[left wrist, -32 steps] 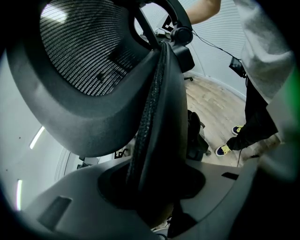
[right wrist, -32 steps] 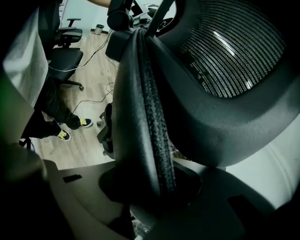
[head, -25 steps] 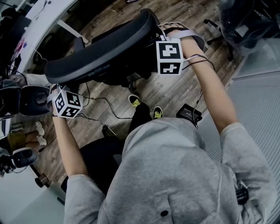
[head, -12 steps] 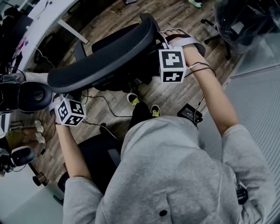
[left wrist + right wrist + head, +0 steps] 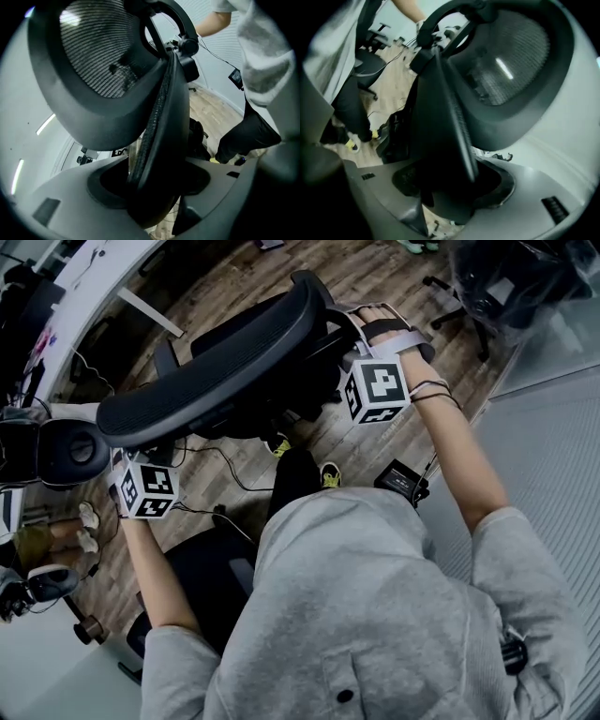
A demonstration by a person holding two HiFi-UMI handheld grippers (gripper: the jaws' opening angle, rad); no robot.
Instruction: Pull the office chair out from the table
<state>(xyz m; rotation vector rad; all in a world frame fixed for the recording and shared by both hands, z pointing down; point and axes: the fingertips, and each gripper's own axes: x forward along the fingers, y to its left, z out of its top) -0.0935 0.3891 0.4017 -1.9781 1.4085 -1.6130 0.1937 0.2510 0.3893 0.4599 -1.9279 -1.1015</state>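
The black office chair's mesh backrest (image 5: 216, 371) stretches across the head view, turned away from the white table (image 5: 84, 277). My left gripper (image 5: 122, 439) is at its left end and my right gripper (image 5: 336, 332) at its right end. In the left gripper view the backrest's rim (image 5: 159, 117) runs down between the jaws of the left gripper (image 5: 154, 187). In the right gripper view the rim (image 5: 450, 117) stands in the same way inside the right gripper (image 5: 450, 187). Both pairs of jaws have just been opening, with the rim still between them and a gap beside it.
Another dark chair (image 5: 70, 451) stands at the left near the table. A second office chair (image 5: 506, 287) is at the top right. A black power brick (image 5: 403, 482) and cables lie on the wooden floor. A black seat (image 5: 202, 568) is close behind my legs.
The backrest and both grippers have shifted toward me, away from the table. The right marker cube has dropped lower in the picture.
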